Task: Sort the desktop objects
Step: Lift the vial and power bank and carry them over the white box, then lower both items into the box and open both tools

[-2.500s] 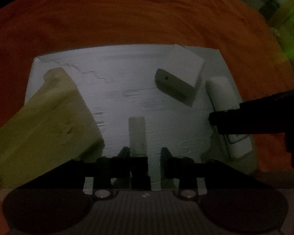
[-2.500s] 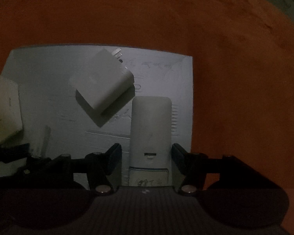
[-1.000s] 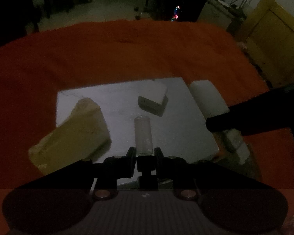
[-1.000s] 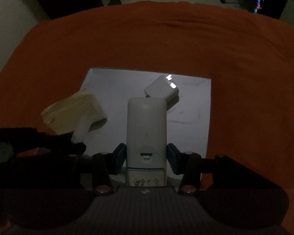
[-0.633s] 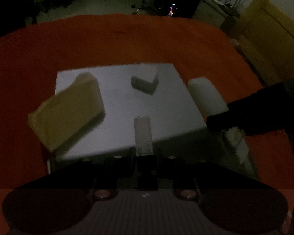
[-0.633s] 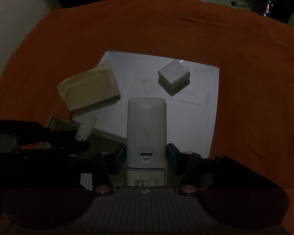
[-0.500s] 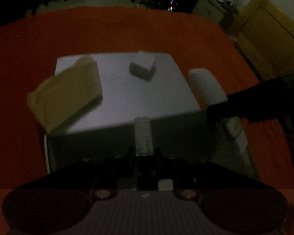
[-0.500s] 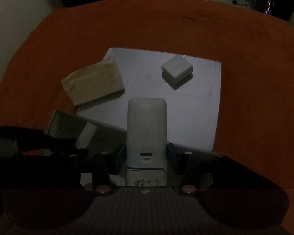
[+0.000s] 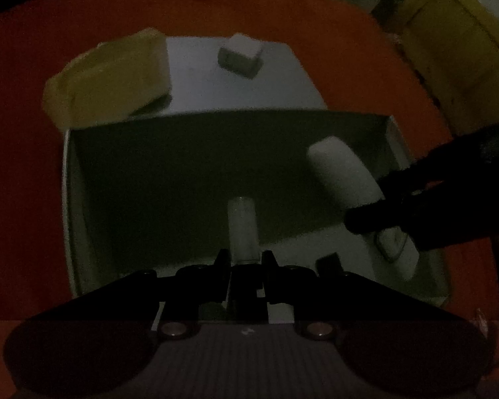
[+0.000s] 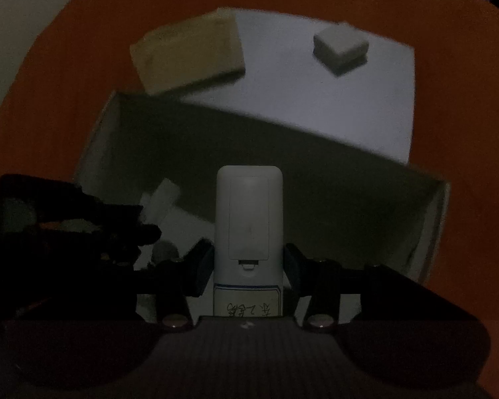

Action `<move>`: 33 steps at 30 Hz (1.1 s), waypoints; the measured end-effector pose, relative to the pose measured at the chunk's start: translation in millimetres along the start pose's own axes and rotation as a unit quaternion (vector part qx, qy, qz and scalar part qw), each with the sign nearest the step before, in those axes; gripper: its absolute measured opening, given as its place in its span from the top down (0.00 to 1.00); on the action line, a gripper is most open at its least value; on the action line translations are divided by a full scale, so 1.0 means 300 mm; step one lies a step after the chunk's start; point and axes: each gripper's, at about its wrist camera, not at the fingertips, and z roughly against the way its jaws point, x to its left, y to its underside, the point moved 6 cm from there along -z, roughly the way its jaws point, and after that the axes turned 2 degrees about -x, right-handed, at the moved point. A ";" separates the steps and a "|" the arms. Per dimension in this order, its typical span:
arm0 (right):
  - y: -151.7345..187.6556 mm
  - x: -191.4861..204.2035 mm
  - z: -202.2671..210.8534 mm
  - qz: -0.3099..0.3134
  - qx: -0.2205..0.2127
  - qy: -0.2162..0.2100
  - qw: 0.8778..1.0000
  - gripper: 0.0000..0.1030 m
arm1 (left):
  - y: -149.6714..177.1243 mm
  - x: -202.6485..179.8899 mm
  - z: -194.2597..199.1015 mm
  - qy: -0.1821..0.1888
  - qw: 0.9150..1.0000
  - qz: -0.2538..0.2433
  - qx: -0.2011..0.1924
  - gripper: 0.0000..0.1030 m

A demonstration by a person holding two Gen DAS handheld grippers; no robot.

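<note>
My left gripper (image 9: pixel 244 259) is shut on a small pale tube (image 9: pixel 242 229), held above the inside of an open white box (image 9: pixel 70 199). My right gripper (image 10: pixel 248 262) is shut on a white remote (image 10: pixel 249 219), back side up with a handwritten label, also over the box (image 10: pixel 442 219). In the left wrist view the remote (image 9: pixel 344 179) and the dark right gripper show at the right. The right wrist view shows the tube (image 10: pixel 161 201) and the left gripper at the left. A white board (image 9: pixel 243 93) beyond the box carries a yellow sponge block (image 9: pixel 110 79) and a white charger cube (image 9: pixel 240 54).
Everything rests on an orange cloth (image 9: pixel 23 133). The board (image 10: pixel 332 99) with the sponge (image 10: pixel 189 53) and charger cube (image 10: pixel 341 48) lies just past the box's far wall. A yellowish cabinet (image 9: pixel 458 53) stands at the far right. The scene is very dim.
Both grippers shut on their objects, lifted them off the board and pulled back toward me. They now hang over the open box, which has come into view.
</note>
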 end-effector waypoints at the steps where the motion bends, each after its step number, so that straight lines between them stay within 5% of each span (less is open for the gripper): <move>1: 0.011 0.003 -0.011 0.007 0.005 0.004 1.000 0.53 | 0.010 -0.001 -0.006 -0.001 1.000 -0.001 0.003 0.84; 15: 0.130 0.070 -0.127 0.097 0.017 0.054 0.994 0.53 | 0.149 0.009 -0.087 -0.030 0.999 -0.021 0.039 0.84; 33: 0.238 0.111 -0.273 0.169 0.048 0.084 0.981 0.53 | 0.179 -0.013 -0.149 -0.047 0.996 -0.047 0.057 0.84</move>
